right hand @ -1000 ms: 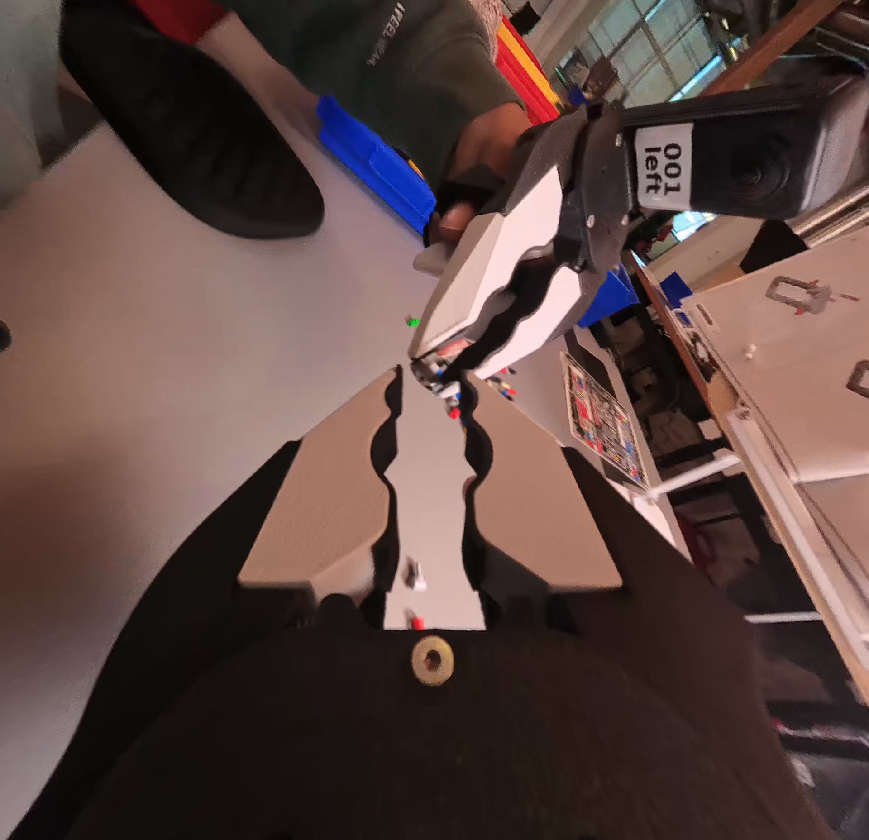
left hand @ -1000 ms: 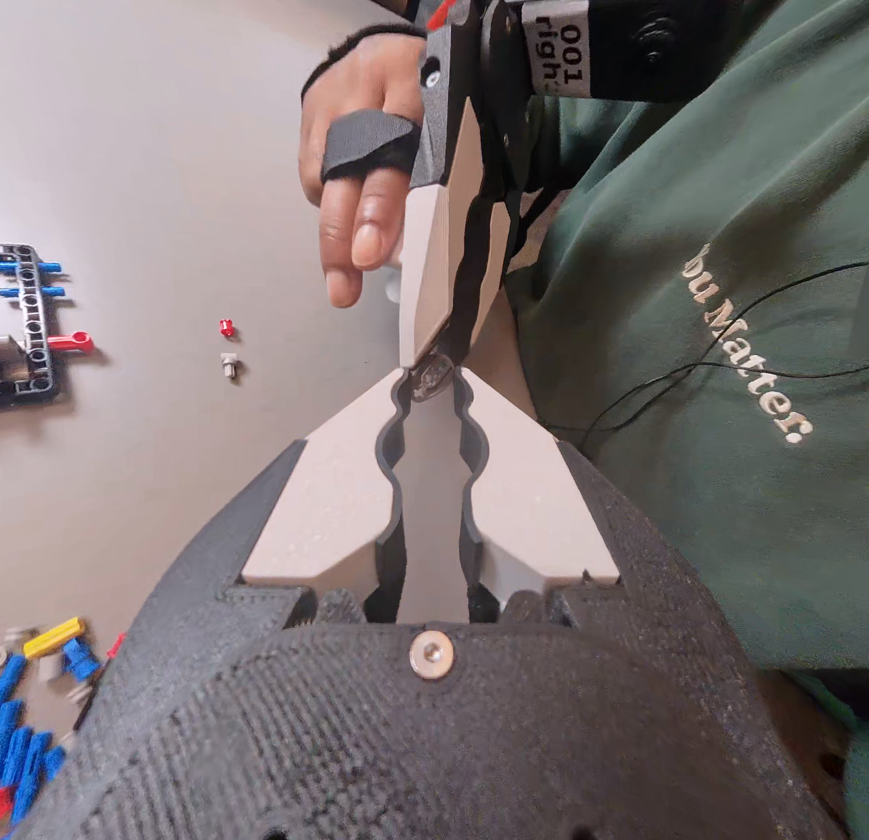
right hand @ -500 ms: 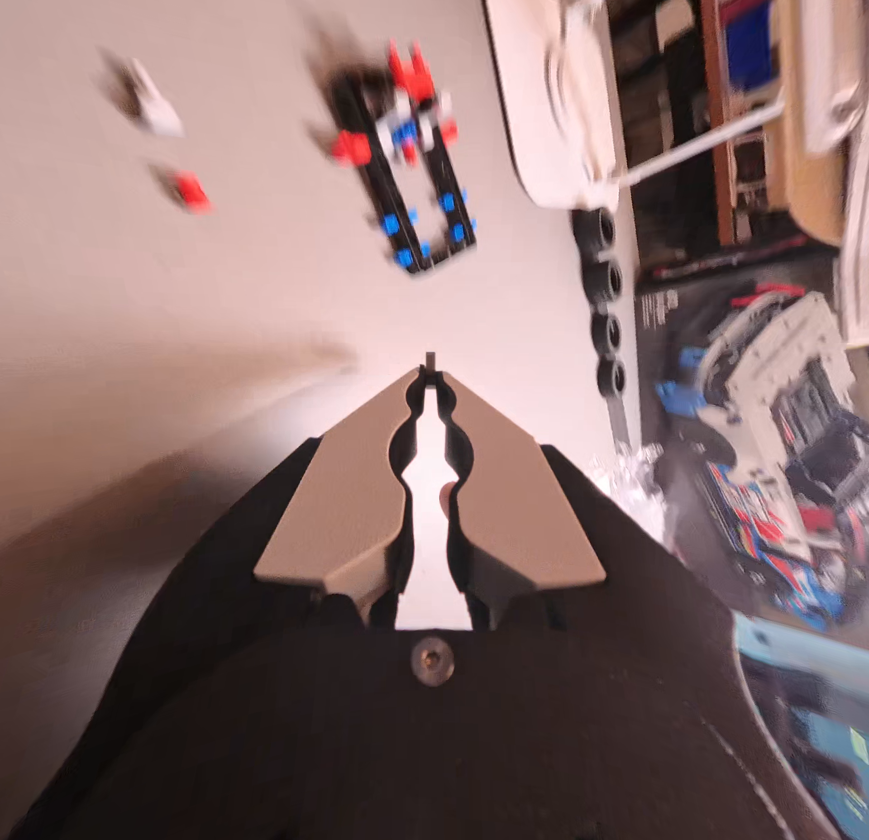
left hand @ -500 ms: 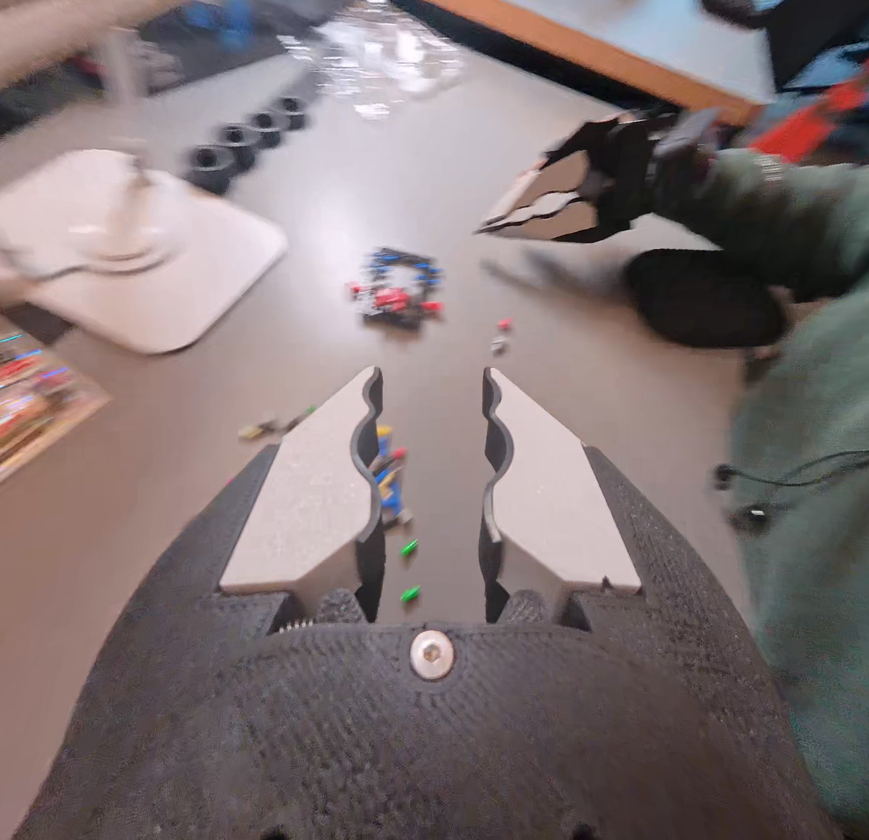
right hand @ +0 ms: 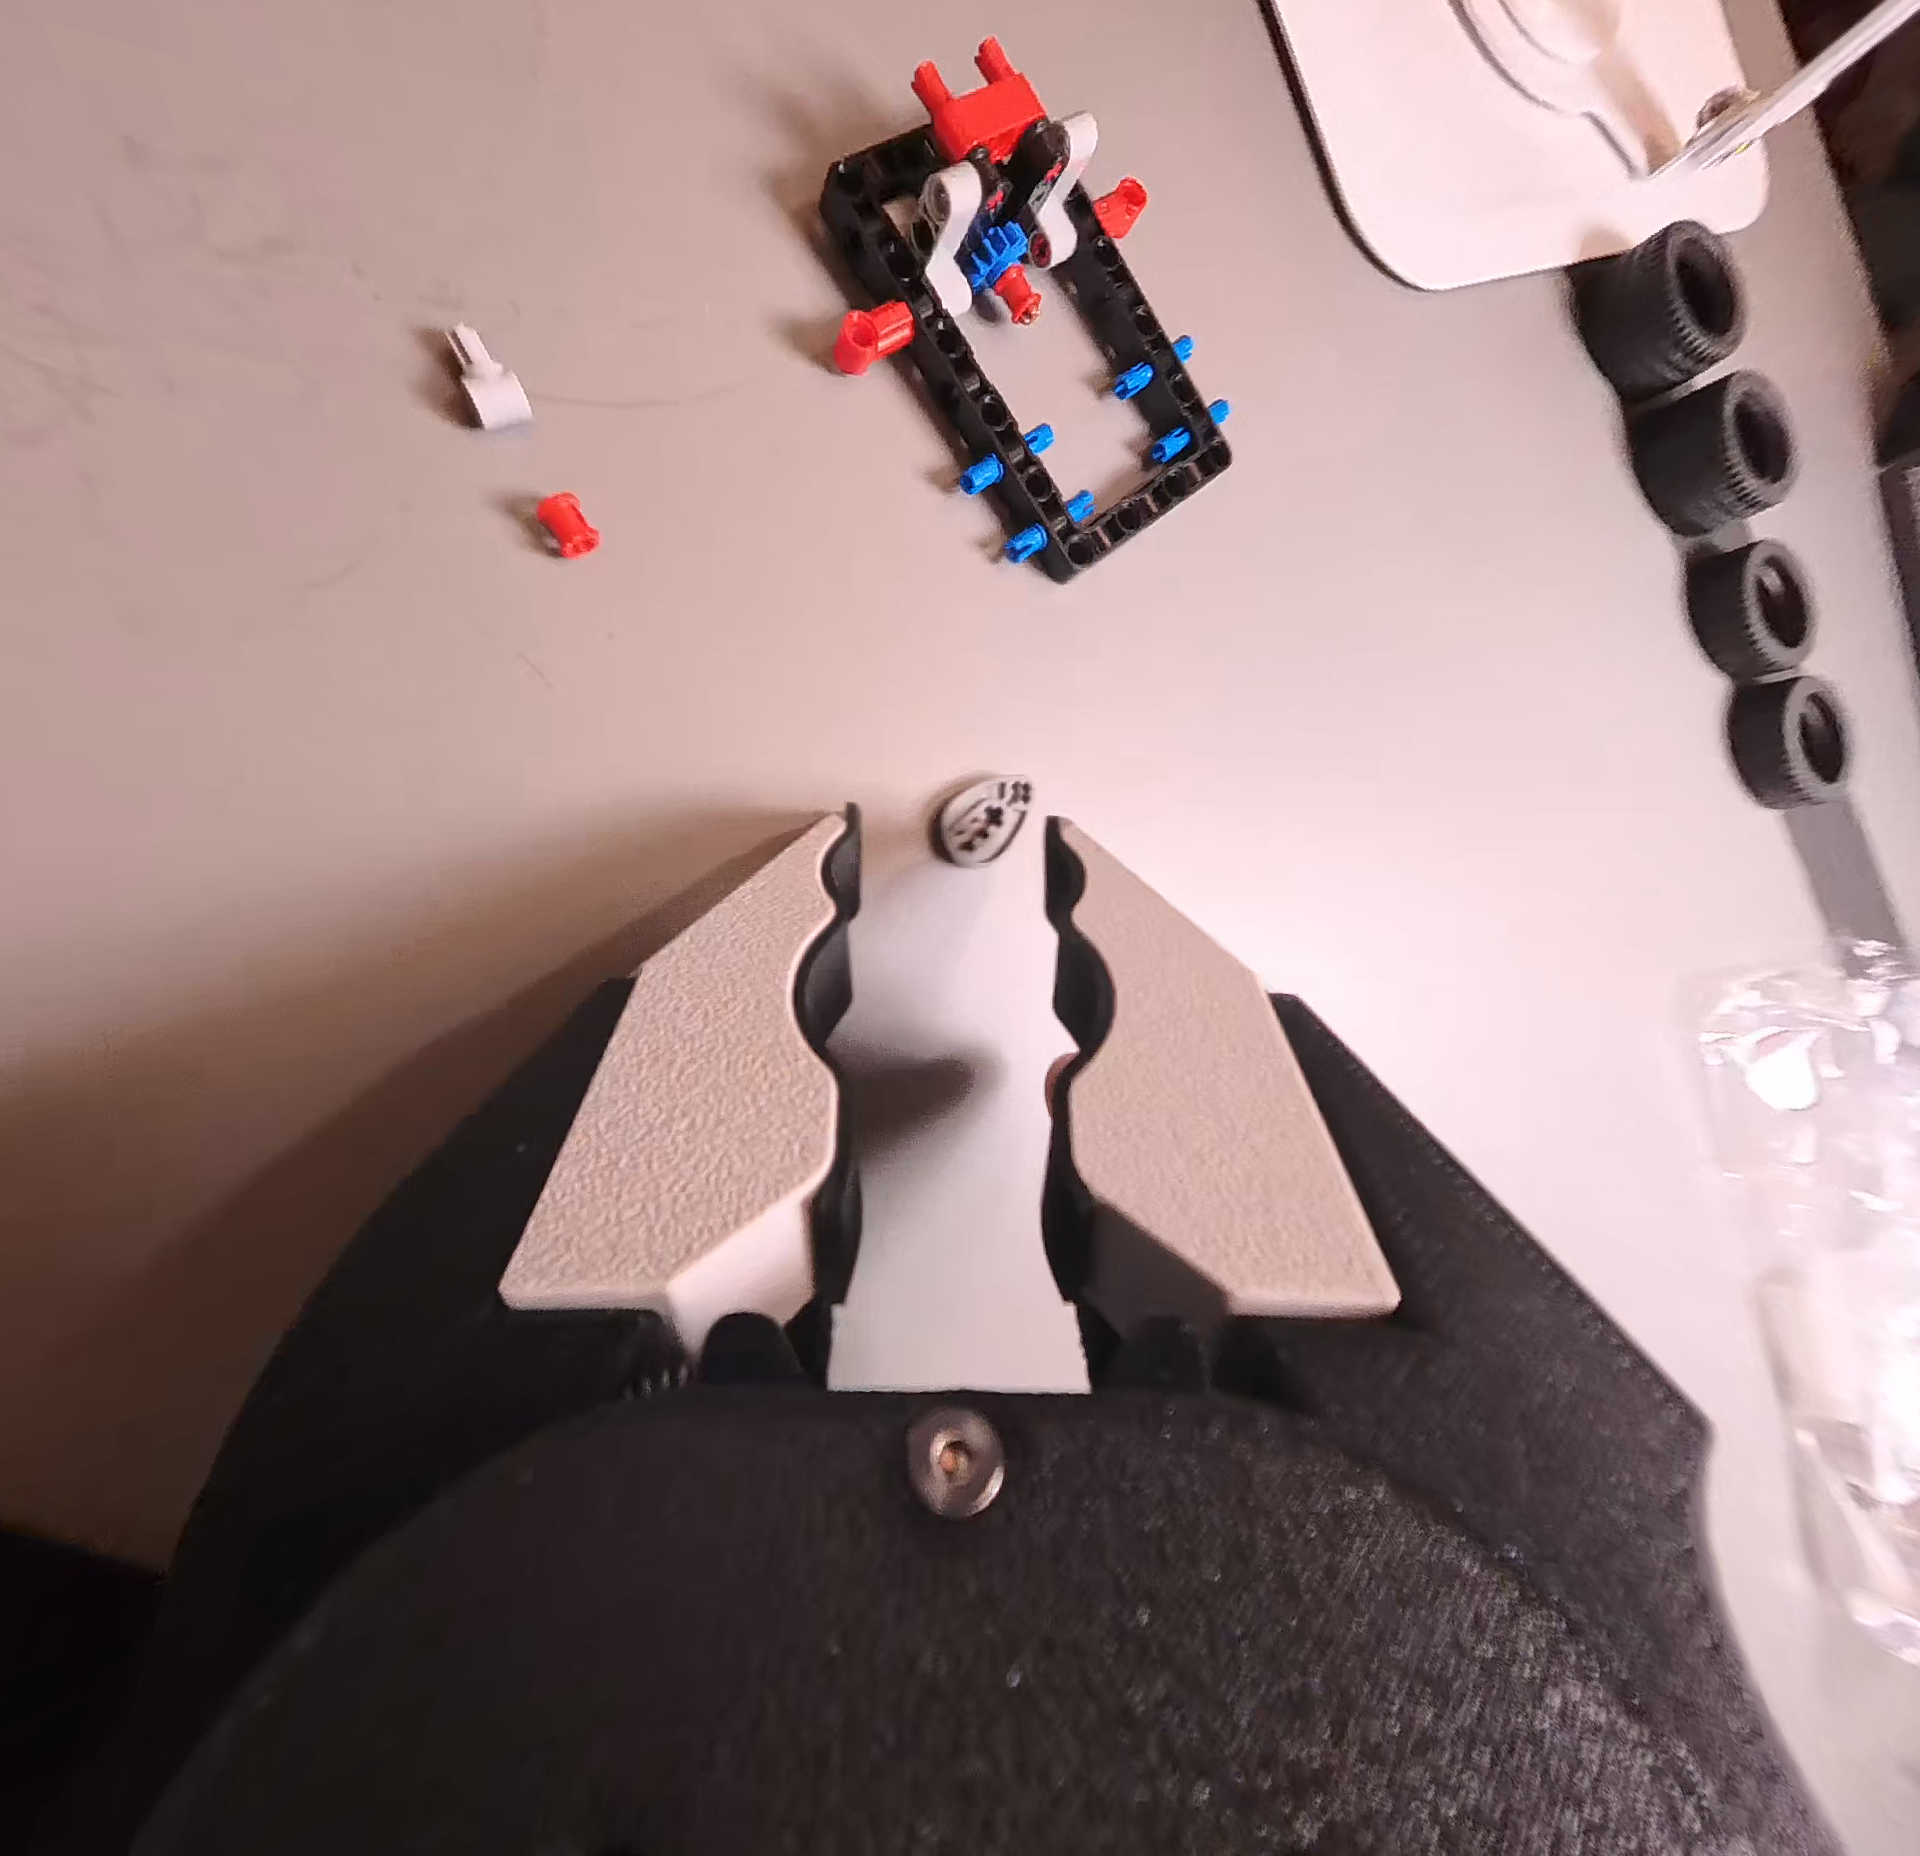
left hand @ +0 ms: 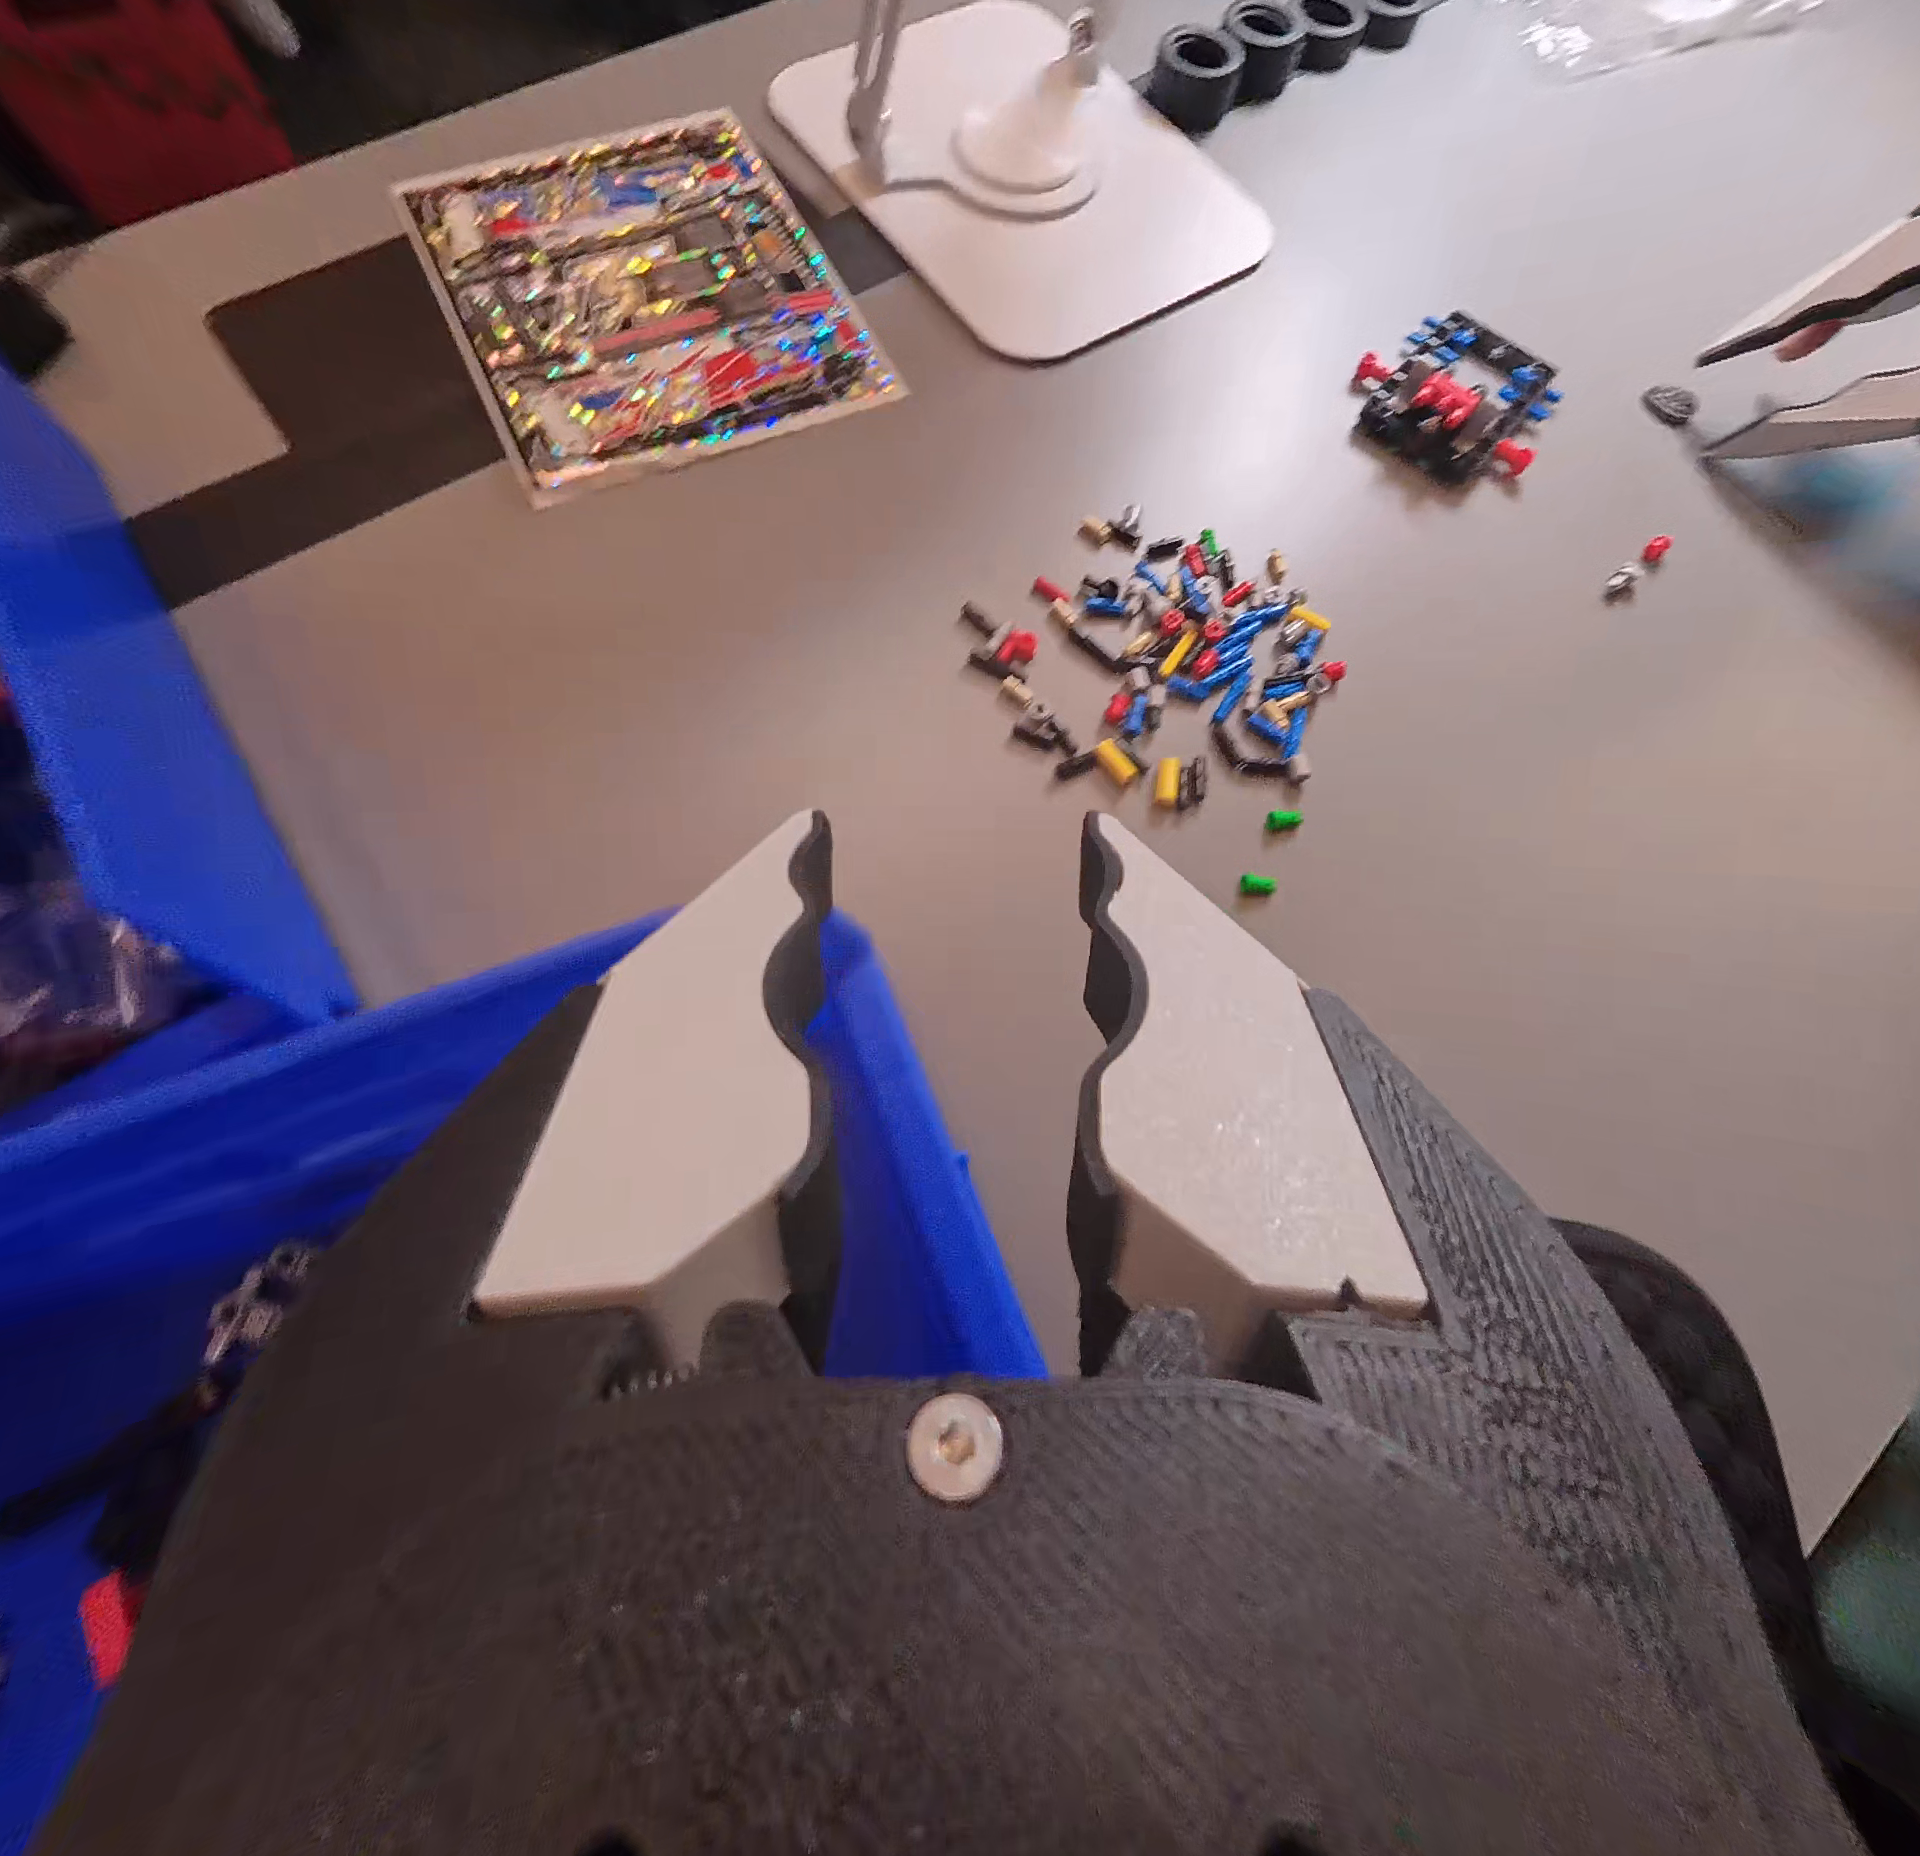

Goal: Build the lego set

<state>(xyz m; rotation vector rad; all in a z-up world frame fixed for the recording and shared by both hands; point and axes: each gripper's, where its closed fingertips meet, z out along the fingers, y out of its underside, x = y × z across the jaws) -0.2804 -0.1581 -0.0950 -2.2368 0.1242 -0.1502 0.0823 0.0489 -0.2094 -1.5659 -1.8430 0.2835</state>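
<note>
A small round grey printed piece [right hand: 985, 819] lies on the table just ahead of my right gripper's [right hand: 951, 827] open tips and touches neither finger. In the left wrist view the piece [left hand: 1670, 404] lies beside the right gripper [left hand: 1725, 404]. The black lego frame [right hand: 1029, 352] with blue pins and red parts lies beyond it, and also shows in the left wrist view [left hand: 1455, 409]. My left gripper [left hand: 956, 830] is open and empty, above the corner of a blue bin [left hand: 914, 1131]. It is short of a pile of small loose parts [left hand: 1174, 653].
A grey connector [right hand: 486, 383] and a red bush [right hand: 566, 525] lie left of the frame. Two green pins [left hand: 1270, 850] lie near the pile. A shiny sticker sheet [left hand: 644, 300], a white stand base [left hand: 1039, 196], a row of black tyres [right hand: 1714, 456] and a clear plastic bag [right hand: 1818, 1131] line the table's far side. Some 45 cm of space lies between my two pairs of fingers.
The two grippers held the round piece together in the air, then parted. The right gripper carried it down, opened and left it on the table. The left gripper opened and swung toward the blue bin.
</note>
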